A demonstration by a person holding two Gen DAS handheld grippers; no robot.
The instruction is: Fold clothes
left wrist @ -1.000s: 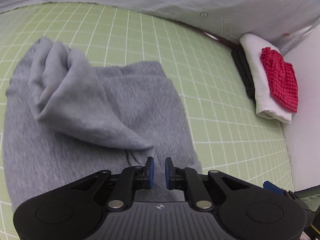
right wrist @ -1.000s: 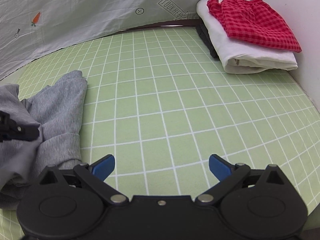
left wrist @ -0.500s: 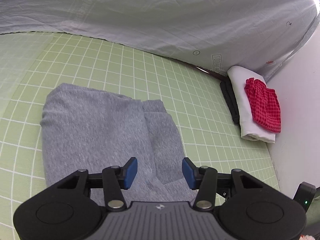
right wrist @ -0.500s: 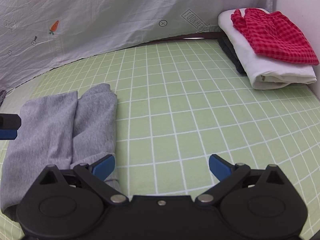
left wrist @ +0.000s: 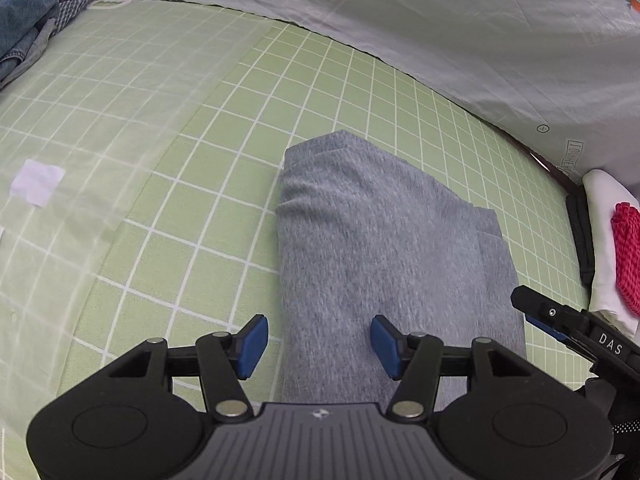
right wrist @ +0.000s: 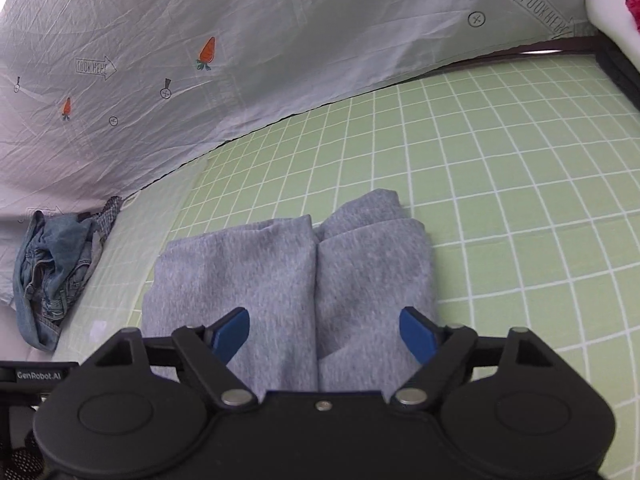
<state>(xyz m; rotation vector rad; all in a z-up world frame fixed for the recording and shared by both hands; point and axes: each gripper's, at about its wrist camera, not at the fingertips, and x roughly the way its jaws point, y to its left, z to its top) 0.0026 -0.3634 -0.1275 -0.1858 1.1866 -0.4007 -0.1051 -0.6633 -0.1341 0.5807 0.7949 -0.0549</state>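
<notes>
We are working over a green grid mat (left wrist: 224,184) on the bench. The grey garment (left wrist: 384,248) is lying folded into a thick bundle at mat centre, a seam between two rolled halves running 12 to 6 in the right view. A folded stack (left wrist: 608,240) is sitting at 3 o'clock, a denim heap (right wrist: 52,272) at 9. Left tool (left wrist: 318,346) and right tool (right wrist: 326,334) are both hanging spread wide, gripping nothing. Whether another fold or a carry follows, we are judging that biting through all layers matters.

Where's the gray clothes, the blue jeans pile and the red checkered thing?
gray clothes (right wrist: 280,276): right wrist view, top fold.
blue jeans pile (right wrist: 52,268): right wrist view, crumpled middle.
red checkered thing (left wrist: 626,256): left wrist view, visible edge.
</notes>
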